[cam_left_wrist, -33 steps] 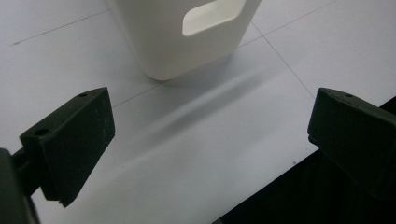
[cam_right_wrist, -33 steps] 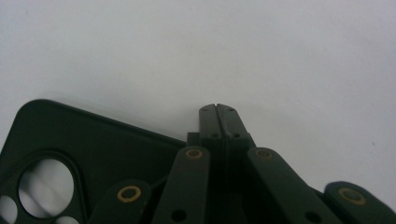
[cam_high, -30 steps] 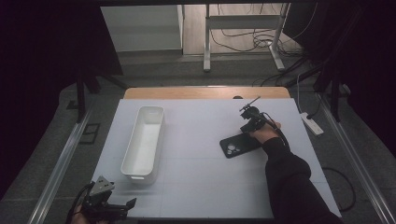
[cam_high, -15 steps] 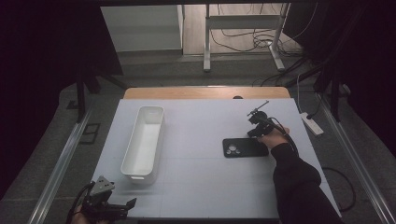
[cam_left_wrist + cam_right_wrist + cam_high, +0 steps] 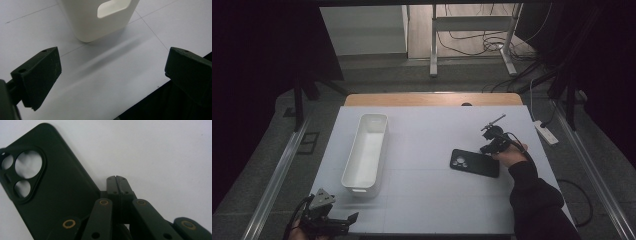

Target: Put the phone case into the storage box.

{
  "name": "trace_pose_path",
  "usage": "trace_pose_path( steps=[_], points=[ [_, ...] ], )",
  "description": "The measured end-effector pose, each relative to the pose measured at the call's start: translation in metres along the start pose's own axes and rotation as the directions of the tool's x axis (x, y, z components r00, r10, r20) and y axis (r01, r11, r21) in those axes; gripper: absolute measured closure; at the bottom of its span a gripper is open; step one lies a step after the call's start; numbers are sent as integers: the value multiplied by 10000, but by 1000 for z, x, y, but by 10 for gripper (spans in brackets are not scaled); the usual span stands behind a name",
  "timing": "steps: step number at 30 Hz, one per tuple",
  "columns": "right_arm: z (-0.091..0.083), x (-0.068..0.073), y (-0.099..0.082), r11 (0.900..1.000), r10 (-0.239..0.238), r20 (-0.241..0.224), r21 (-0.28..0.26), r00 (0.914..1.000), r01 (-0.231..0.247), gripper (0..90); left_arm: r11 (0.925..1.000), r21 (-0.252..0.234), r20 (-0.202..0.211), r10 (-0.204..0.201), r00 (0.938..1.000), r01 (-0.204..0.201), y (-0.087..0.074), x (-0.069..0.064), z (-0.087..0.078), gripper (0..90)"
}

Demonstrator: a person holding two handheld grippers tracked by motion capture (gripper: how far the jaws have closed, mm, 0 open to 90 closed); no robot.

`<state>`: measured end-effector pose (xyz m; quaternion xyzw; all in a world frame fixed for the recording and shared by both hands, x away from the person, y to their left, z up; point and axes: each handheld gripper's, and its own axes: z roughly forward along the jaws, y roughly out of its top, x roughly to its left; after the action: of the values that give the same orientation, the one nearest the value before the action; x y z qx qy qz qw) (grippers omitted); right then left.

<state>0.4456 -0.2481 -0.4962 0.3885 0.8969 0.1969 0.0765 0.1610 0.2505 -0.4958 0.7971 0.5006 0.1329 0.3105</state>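
At near-left table corner, L gripper (image 5: 343,220) sits low w/ jaws spread wide, nothing between them. Just beyond it stands a white bin (image 5: 366,150) (long, open-topped, handle cutout facing the gripper). Over on the R side a black phone case (image 5: 474,163) lies flat on the white table (image 5: 427,130), camera cutouts up. R gripper (image 5: 487,148), jaws pressed together and empty, is beside the case's right end.

1. One white bin (image 5: 365,151), just ahead of the left gripper (image 5: 343,220).
2. One black phone case (image 5: 474,163), just beside the right gripper (image 5: 490,143).
3. Two grippers.
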Motion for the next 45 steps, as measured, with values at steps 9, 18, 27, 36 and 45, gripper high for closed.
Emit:
trace_pose_path(
  steps=[9,18,27,36,45],
  points=[
    [-7,6,-18,9999,64,-246,-120,9997,-67,900,10000,44,-33,90,10000,-90,0,-1,0,14],
    [-14,18,-36,9997,182,-434,-157,9989,-189,900,9999,56,-44,145,9999,-145,0,-1,0,14],
    [-19,29,-48,9993,271,-459,-251,9986,-283,900,9997,104,-68,218,9997,-217,1,-2,1,14],
    [-24,38,-59,9991,331,-456,-261,9984,-343,900,9996,133,-83,258,9996,-257,1,-2,1,14],
    [-25,40,-61,9994,248,-320,-245,9992,-256,900,9994,188,-99,283,9995,-281,1,-3,2,14]
  ],
)
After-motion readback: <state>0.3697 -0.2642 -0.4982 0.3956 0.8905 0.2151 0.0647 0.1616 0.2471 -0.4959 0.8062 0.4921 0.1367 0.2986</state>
